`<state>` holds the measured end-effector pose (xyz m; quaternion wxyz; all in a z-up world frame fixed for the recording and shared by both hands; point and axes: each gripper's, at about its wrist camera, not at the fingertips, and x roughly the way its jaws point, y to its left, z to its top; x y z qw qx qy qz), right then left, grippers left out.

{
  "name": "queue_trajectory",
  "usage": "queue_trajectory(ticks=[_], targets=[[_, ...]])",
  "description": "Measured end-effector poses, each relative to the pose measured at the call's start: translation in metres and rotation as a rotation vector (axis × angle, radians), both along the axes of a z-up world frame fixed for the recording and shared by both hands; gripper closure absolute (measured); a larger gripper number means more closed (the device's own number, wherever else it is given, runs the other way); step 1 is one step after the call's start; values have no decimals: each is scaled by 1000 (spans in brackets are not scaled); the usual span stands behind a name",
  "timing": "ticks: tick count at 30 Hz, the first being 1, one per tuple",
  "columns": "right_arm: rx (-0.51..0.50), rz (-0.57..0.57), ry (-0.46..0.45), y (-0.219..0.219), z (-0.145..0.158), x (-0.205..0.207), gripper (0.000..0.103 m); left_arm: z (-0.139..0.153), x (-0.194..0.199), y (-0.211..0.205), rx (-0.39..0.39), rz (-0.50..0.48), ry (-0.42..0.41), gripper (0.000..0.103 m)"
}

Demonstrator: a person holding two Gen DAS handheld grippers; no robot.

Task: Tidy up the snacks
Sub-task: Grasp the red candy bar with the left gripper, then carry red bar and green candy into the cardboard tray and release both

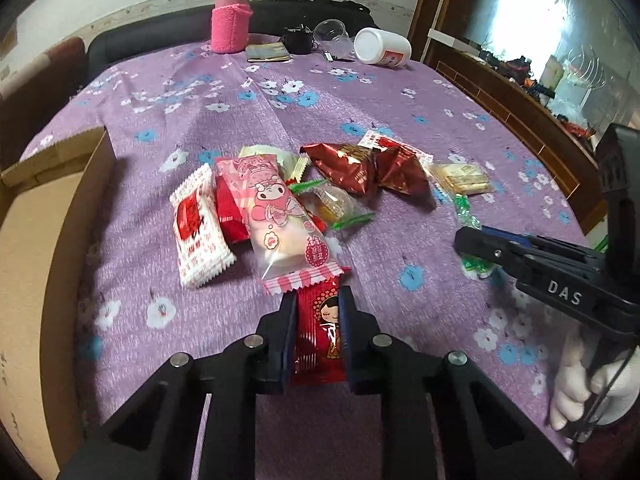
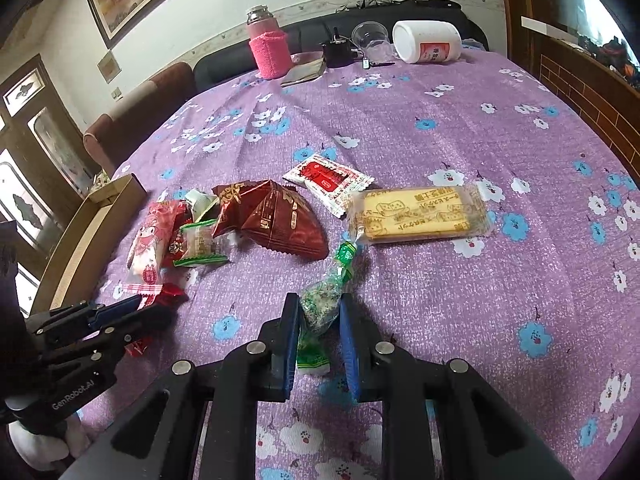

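A cardboard box [image 1: 48,216] is sitting at the left edge of the table [image 1: 360,92], which is wearing a purple cloth with blue and white flowers. Just beside the box the snacks are lying in a loose heap near the middle of the table: a white and red packet [image 1: 198,228], a pink cartoon-printed packet [image 1: 280,224] leaning over a red one, a clear green-ended sweet [image 1: 336,208], and two dark red foil pouches [image 1: 360,168] touching each other. Toward the near edge, the left gripper [image 1: 318,300] is clenching a red packet with a doll figure [image 1: 320,336], its blue pads pressing both long sides while the packet's far tip is tucking under the pink one. Further right, the right gripper [image 2: 320,312] is closing on a green twist-wrapped sweet [image 2: 320,308] that is lying on the cloth; the pads are meeting its sides. Beyond it a cracker pack [image 2: 420,216] and a small white and red sachet [image 2: 328,180] are resting apart from the heap. At the far edge a pink-sleeved flask [image 1: 232,20] is standing upright, and a white jar [image 1: 382,46] is lying on its side.
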<state>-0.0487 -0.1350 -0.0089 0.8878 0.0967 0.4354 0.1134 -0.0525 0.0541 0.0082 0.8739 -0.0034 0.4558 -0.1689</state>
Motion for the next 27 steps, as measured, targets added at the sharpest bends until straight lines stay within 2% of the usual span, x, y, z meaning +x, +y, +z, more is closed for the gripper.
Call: queue_trajectory(ticks=[10,17,20,23,27], targets=[[24,23,-29,7,25,-37,83,16,-37,35,-164,17,9,84],[42,125,-54,54,52,-49,83,38,-65,76,-266,66,-40,84],[66,204,-64,89,63,-49,82,52,-72,109,-293,136,-77,84],[90,289,-67,129,73,-49,82,61,-79,148,-284,238,-116,84],[134,432,-47,194,81,-45,82,57,-83,201,-267,381,-126,84]])
